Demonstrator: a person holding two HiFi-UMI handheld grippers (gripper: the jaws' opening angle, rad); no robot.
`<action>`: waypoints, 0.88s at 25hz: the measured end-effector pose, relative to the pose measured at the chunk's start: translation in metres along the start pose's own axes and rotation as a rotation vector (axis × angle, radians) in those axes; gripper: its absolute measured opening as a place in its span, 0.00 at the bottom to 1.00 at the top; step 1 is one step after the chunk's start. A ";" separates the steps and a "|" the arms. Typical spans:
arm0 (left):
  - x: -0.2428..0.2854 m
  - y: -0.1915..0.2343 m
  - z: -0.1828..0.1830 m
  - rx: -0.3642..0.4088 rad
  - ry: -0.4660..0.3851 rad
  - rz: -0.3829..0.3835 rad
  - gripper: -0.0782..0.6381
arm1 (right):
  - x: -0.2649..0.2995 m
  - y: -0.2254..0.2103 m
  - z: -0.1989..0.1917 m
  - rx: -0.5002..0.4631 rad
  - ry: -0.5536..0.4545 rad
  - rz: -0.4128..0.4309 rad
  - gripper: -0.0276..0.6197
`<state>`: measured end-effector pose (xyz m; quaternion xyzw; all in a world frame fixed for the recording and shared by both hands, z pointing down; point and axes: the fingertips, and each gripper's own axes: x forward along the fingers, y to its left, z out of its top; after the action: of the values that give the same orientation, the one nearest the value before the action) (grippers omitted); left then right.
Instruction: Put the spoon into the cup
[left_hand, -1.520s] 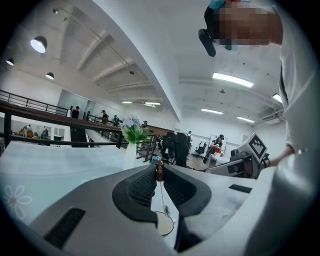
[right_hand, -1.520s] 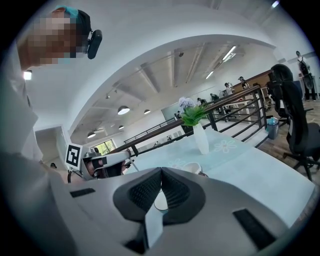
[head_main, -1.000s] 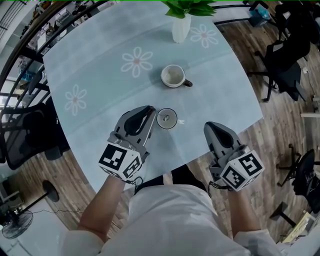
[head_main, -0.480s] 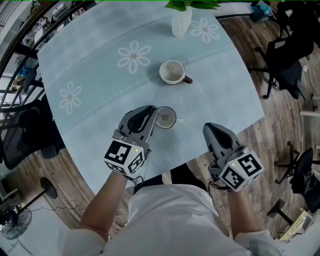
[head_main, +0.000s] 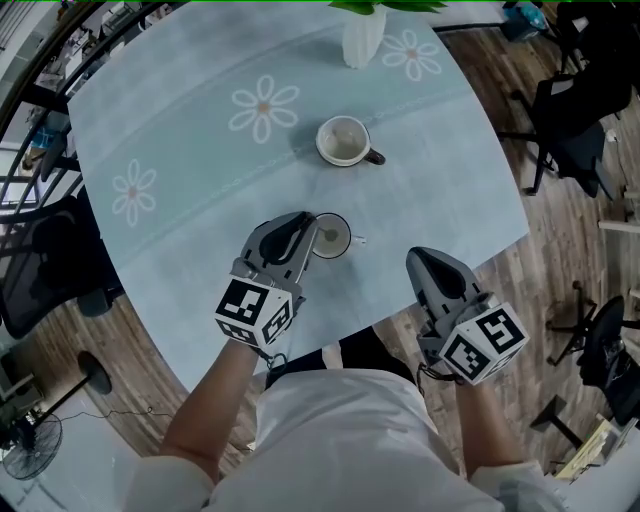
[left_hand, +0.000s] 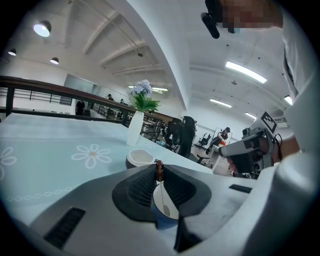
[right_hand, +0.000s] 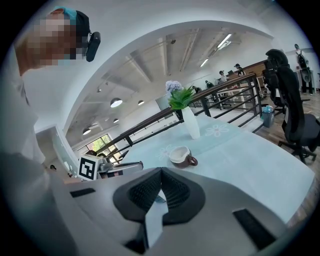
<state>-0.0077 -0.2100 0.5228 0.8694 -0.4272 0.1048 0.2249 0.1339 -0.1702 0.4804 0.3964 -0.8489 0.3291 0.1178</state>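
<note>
A round counter (head_main: 200, 200) with a light blue cloth and white flower prints is seen from above. A small cup (head_main: 347, 232) is set near the middle of the frame, close to the counter's lower edge. It is white inside and blue outside.

The left gripper (head_main: 305, 225) is held at the cup's left rim. Its jaws are clamped on the brown top of the spoon (left_hand: 158, 171). In the left gripper view, the thin spoon is seen hanging down from the jaws, with its round end inside the cup. It cannot be told if the spoon touches the bottom.

The right gripper (head_main: 420, 252) is held at the lower right of the frame, over the counter's edge and well apart from the cup. Its jaws are pressed together, and nothing is held between them.

A mug (head_main: 345, 142), white inside with a brown handle, is set above the cup, nearer the middle of the counter. A white vase (head_main: 362, 40) with green leaves is placed at the top edge of the frame. A black chair (head_main: 570, 130) is seen on the wood floor at the upper right.
</note>
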 end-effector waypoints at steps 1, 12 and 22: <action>0.002 0.001 -0.002 -0.001 0.003 0.001 0.19 | 0.000 -0.001 -0.001 0.001 0.002 -0.001 0.07; 0.009 0.001 -0.018 0.017 0.037 0.009 0.19 | 0.002 -0.005 -0.004 0.004 0.010 0.003 0.07; 0.010 -0.001 -0.023 0.027 0.052 0.013 0.19 | 0.001 -0.002 -0.002 0.001 0.007 0.018 0.07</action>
<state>-0.0008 -0.2051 0.5464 0.8665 -0.4254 0.1347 0.2237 0.1348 -0.1707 0.4836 0.3878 -0.8518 0.3318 0.1179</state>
